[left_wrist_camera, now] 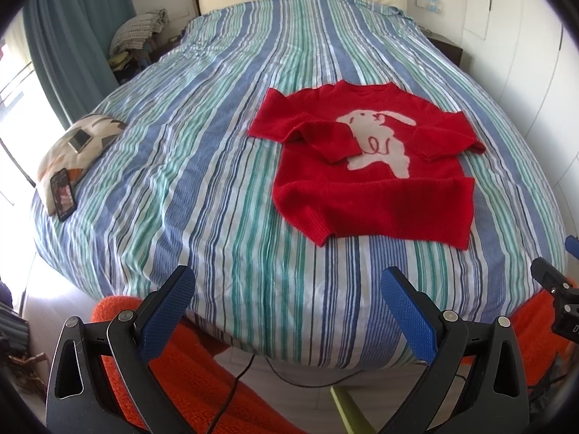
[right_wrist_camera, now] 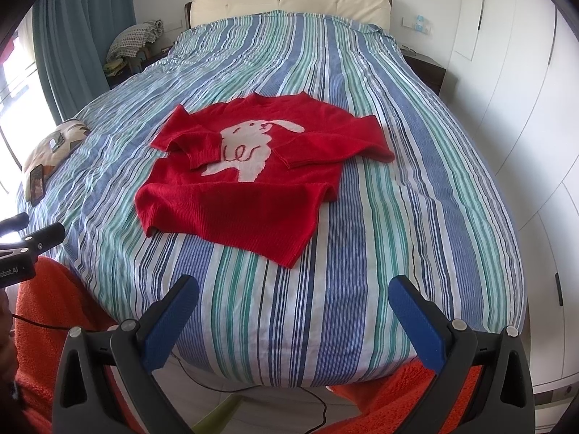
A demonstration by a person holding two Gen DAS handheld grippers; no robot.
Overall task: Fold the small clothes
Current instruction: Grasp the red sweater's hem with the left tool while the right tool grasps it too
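Blue textured pads face each other across a wide gap on both tools: the left gripper (left_wrist_camera: 287,285) and the right gripper (right_wrist_camera: 295,294) hang spread and empty at the foot of the bed, holding nothing, both drawn back off the mattress edge, likely so the whole garment sits in view before a grasp. Under them, orange fleece (left_wrist_camera: 195,372) and a dark cable (left_wrist_camera: 235,383) over pale floor. Beyond the pads, the striped duvet (left_wrist_camera: 217,181), blue, green and white, pulled fairly flat, a fair folding surface. On it, toward the right half, the task's thing: a small red sweater (left_wrist_camera: 376,199) with a white rabbit motif (right_wrist_camera: 249,144), front up, hem nearest the grippers, collar toward the headboard. Both sleeves already lie crossed in over the chest, cuffs touching the rabbit; judged, the remaining step is to bring hem up to collar. Off at the left edge, well apart, a patterned cushion (left_wrist_camera: 77,148) bearing a phone (left_wrist_camera: 63,191), parked clear of the work. Farthest: cream headboard (right_wrist_camera: 289,1), teal curtain (right_wrist_camera: 83,36), white wardrobe doors (right_wrist_camera: 514,108).
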